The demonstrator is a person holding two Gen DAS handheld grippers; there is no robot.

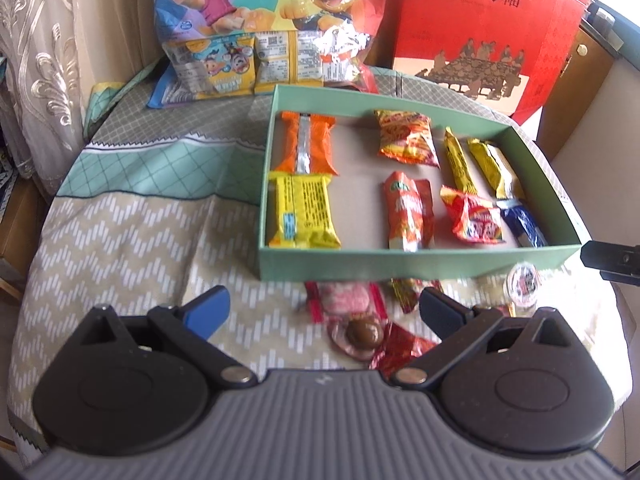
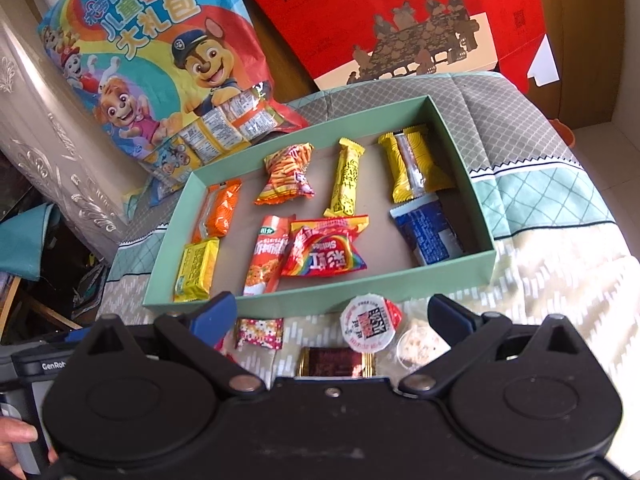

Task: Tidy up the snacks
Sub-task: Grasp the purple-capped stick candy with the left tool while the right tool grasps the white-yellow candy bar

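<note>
A shallow green box (image 1: 400, 269) (image 2: 320, 300) lies on a patterned cloth and holds several snack packs: orange (image 1: 308, 144), yellow (image 1: 302, 212), red rainbow (image 2: 326, 250), blue (image 2: 428, 232). Loose sweets lie in front of it. My left gripper (image 1: 324, 312) is open above a pink candy (image 1: 346, 300) and a brown sweet in clear wrap (image 1: 362, 332). My right gripper (image 2: 330, 314) is open over a round sealed jelly cup (image 2: 368, 328), a red-white candy (image 2: 260, 332), a dark chocolate bar (image 2: 338, 362) and a clear cup (image 2: 418, 344). Neither gripper holds anything.
A big cartoon snack bag (image 1: 256, 28) (image 2: 152, 80) and a red gift bag (image 1: 488, 28) (image 2: 400, 16) stand behind the box. A curtain (image 1: 36, 60) hangs at the left. The other gripper's tip (image 1: 610, 262) shows at the right edge. A hand (image 2: 16, 444) is at lower left.
</note>
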